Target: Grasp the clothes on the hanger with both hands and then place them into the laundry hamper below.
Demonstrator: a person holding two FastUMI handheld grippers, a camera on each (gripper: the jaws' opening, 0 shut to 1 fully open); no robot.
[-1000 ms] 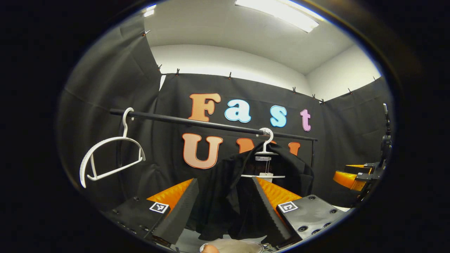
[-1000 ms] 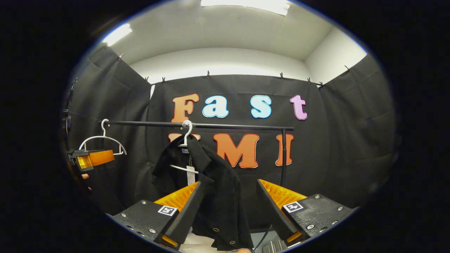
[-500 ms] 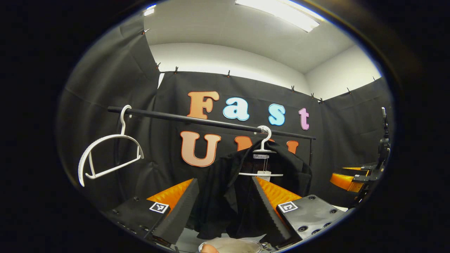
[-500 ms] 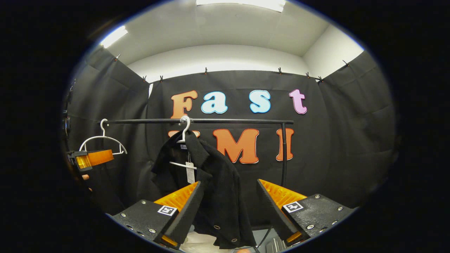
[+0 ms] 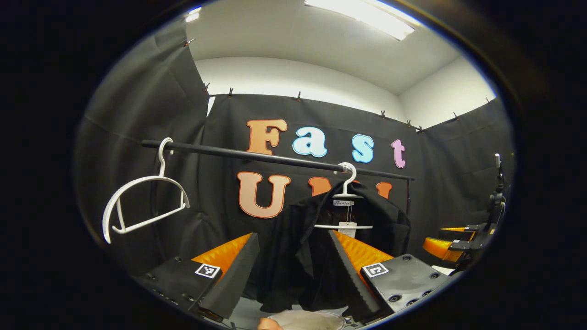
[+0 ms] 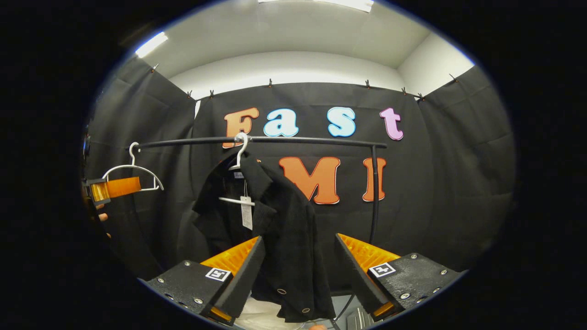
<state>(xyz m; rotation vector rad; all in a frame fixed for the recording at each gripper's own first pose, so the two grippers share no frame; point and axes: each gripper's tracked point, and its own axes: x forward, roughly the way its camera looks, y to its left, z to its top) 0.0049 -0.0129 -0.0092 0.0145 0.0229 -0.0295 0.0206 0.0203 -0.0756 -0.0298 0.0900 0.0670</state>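
Tools first, nearest of all: the left tool [image 5: 293,270] stands with its two fingers spread wide and nothing between the pads, and the right tool [image 6: 298,275] is spread the same way, also empty. In each view the black garment [image 5: 293,261] hangs straight ahead in the gap between that tool's own fingers, but beyond the tips, not touching either pad.

Below the left tool's fingers a pale rounded rim [image 5: 312,318] shows at the bottom edge; it may be the hamper, though too little of it is visible to be sure.

Farther off, the garment [image 6: 289,238] drapes from a white hanger [image 5: 347,197] hooked on the black rail [image 5: 257,157]. Its long axis runs top to bottom, from the collar at the hook down to a loose hem with small eyelets. From the left tool it is seen more open, with the hanger bar and a paper tag in view; from the right tool it is seen more edge-on, one front panel falling nearest. A second hanger [image 5: 137,201], bare, hangs at the rail's left end, well apart from the garment.

Neither tool looks clearly nearer. Judging by this, both need to go forward, one to each side of the cloth, before closing and drawing it down off the hanger toward the rim below
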